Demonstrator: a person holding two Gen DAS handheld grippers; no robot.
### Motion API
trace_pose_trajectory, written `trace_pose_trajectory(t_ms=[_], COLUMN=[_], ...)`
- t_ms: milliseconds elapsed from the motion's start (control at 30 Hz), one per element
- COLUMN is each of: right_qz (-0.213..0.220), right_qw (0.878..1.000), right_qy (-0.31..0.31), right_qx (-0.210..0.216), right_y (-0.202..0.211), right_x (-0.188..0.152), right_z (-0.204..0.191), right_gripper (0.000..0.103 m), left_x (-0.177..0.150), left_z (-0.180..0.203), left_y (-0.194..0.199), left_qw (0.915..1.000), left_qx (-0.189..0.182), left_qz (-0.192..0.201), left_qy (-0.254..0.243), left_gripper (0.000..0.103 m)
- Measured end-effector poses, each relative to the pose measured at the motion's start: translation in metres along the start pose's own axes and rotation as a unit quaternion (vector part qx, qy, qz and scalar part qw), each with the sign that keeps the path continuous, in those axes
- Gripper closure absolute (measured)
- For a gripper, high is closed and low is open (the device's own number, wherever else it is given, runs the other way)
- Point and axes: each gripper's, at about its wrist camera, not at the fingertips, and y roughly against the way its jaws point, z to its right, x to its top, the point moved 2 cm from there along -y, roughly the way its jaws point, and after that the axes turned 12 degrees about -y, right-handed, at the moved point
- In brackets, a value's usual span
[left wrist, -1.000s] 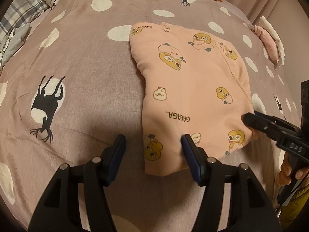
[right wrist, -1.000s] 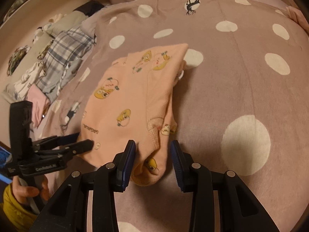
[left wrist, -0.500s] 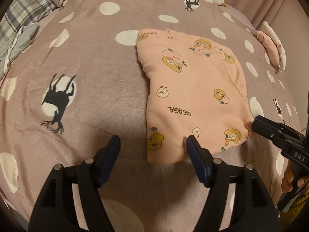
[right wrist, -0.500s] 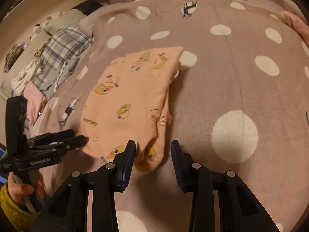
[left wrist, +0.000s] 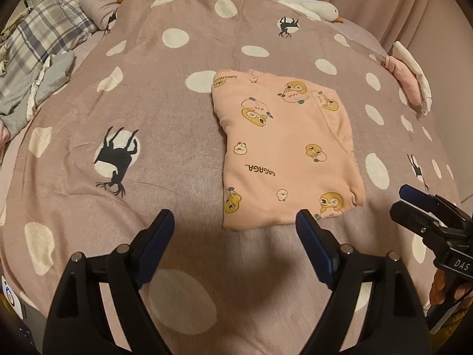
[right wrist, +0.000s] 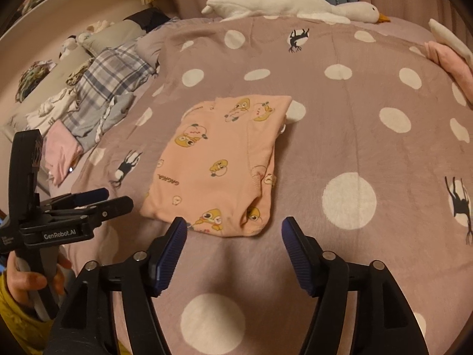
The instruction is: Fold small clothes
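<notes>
A small pink garment (left wrist: 283,153) printed with yellow cartoon ducks lies folded into a flat rectangle on the mauve polka-dot bedspread (left wrist: 147,136); it also shows in the right wrist view (right wrist: 218,162). My left gripper (left wrist: 235,224) is open and empty, just short of the garment's near edge. My right gripper (right wrist: 233,230) is open and empty, also just short of the near edge. Each gripper shows from the side in the other's view: the right one (left wrist: 414,204) and the left one (right wrist: 109,199).
A pile of plaid and grey clothes (right wrist: 100,94) lies at the bed's left side. A white plush goose (right wrist: 289,3) lies at the far edge. Pink and white clothes (left wrist: 411,82) sit at the right edge. Curtains hang behind.
Both grippers have let go of the garment's near edge, opened wide and pulled back toward me. The garment now lies flat and still.
</notes>
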Motion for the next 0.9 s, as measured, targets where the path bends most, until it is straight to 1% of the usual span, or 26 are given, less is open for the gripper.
trace_pose_trajectory(t_ms=[33,133,200,400,433,467,600,700,833,900], right_qz=[0.003,0.012,0.017,0.031,0.034,0.040,0.053,0.055,0.052,0.052], right_qw=[1.000,1.000,1.000,0.999,0.999,0.999,0.998,0.998,0.998,0.998], right_qy=[0.001,0.003,0.004,0.011,0.014,0.018,0.027,0.032,0.037,0.039], right_qx=[0.000,-0.003,-0.005,-0.005,-0.005,-0.006,-0.010,-0.011,-0.013,-0.014], right_y=[0.002,0.010,0.014,0.025,0.028,0.031,0.037,0.040,0.041,0.041], right_x=[0.000,-0.004,-0.006,-0.009,-0.009,-0.009,-0.010,-0.010,-0.011,-0.012], right_z=[-0.002,-0.005,-0.006,-0.013,-0.015,-0.017,-0.023,-0.027,-0.031,-0.034], right_gripper=[0.028,0.022,0.021,0.005,0.002,0.001,0.001,0.001,0.001,0.001], left_x=[0.000,-0.002,-0.002,-0.004,-0.004,-0.004,-0.005,-0.007,-0.010,-0.011], left_z=[0.001,0.003,0.005,0.009,0.010,0.010,0.012,0.013,0.017,0.018], left_y=[0.003,0.014,0.021,0.042,0.045,0.048,0.058,0.067,0.073,0.074], left_qw=[1.0000,0.9999,0.9997,0.9990,0.9990,0.9990,0.9981,0.9975,0.9960,0.9956], left_qx=[0.004,0.014,0.021,0.036,0.036,0.034,0.049,0.049,0.074,0.079], left_qz=[0.001,0.009,0.016,0.026,0.028,0.029,0.034,0.048,0.049,0.049], left_qy=[-0.001,-0.001,-0.002,0.003,0.005,0.008,0.013,0.017,0.011,0.009], left_gripper=[0.015,0.000,0.000,0.000,0.000,0.000,0.000,0.000,0.000,0.000])
